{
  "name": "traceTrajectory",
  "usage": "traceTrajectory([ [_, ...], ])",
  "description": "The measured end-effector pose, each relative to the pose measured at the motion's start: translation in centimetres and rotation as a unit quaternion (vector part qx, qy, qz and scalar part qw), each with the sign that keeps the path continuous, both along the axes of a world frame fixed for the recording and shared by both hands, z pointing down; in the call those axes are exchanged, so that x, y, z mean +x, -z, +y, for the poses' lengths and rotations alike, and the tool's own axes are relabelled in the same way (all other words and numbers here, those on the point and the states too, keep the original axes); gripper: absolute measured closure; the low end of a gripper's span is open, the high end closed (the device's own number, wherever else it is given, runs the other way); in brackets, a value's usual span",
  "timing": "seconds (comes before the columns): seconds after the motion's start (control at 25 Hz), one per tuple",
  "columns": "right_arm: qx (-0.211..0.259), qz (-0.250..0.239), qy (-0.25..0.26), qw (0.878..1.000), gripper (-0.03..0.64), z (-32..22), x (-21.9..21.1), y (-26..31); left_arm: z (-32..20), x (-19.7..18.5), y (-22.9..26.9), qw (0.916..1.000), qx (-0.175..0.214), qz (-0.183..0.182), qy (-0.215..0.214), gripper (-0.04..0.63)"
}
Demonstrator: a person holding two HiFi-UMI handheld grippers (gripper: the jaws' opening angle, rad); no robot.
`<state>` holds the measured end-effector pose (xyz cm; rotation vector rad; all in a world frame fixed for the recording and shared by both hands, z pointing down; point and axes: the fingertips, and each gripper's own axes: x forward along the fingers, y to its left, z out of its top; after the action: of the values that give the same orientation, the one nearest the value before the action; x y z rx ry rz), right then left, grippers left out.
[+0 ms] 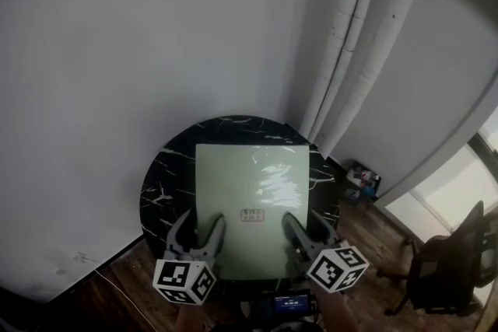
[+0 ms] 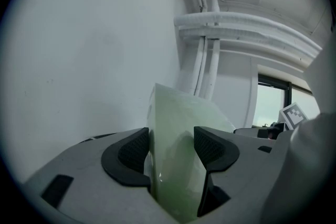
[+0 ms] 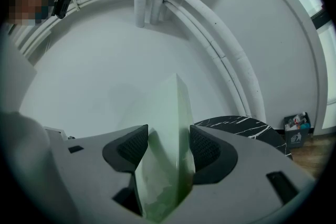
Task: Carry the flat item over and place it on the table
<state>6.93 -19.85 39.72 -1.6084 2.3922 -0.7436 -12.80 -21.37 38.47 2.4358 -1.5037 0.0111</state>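
Where: a pale green sheet is held flat over the round black counter, with its near edge overhanging toward the person. Whether the underside touches the marble cannot be told.
Left tongs: clamped on the sheet's near edge, to the left of a small label.
Right tongs: clamped on the same edge, to the right of the label.
Risk, tipping: only one edge is gripped, so the far edge is judged likely to droop or strike the counter first if the tongs are lowered unevenly.
Risk, sliding: the sheet covers most of the round top. If it is released too far toward the person, the overhang could drag it off the near rim.
Risk, twisting: if one pair of tongs is opened before the other, the sheet could be swung about the remaining grip.
Heading: the broad face is turned up and the far edge is pointed at the white wall.
Long axis: judged to run away from the person, from the gripped edge to the far edge, though the shape is close to square.
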Motion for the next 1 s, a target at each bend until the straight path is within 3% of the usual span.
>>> traceTrajectory([
  [1.0, -0.115, 0.005, 0.023, 0.993, 0.399, -5.4, 1.0, -11.2, -4.7, 1.1, -11.5, 0.9929, -0.116, -0.005, 0.026, 0.316],
])
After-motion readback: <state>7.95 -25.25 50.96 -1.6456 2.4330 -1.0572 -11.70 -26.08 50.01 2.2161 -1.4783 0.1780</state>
